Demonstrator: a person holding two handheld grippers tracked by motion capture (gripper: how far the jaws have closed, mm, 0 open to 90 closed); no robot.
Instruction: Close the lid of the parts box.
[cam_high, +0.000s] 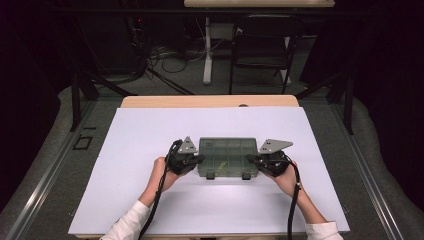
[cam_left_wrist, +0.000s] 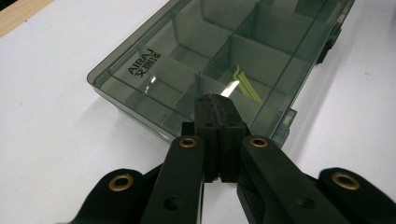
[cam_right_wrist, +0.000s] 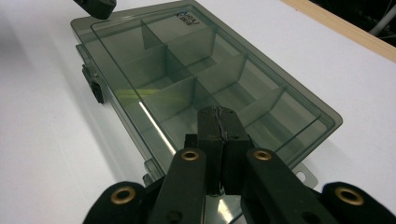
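A smoky see-through compartment box (cam_high: 227, 156) lies shut in the middle of the white sheet, its two latches facing the person. In the left gripper view the box (cam_left_wrist: 233, 42) carries a printed brand mark, and a thin yellow-green piece (cam_left_wrist: 245, 84) lies in one compartment. My left gripper (cam_high: 199, 159) is shut, its tips (cam_left_wrist: 215, 99) over the box's left end. My right gripper (cam_high: 249, 158) is shut too, its tips (cam_right_wrist: 218, 112) over the right end of the box (cam_right_wrist: 187, 65). Nothing shows between either pair of jaws.
The white sheet (cam_high: 150, 130) covers most of the wooden table (cam_high: 150, 101). Beyond the far edge stand a black chair (cam_high: 262, 45) and a white table leg (cam_high: 207, 50), with cables on the floor. The left gripper's tip (cam_right_wrist: 95, 7) shows at the box's far end.
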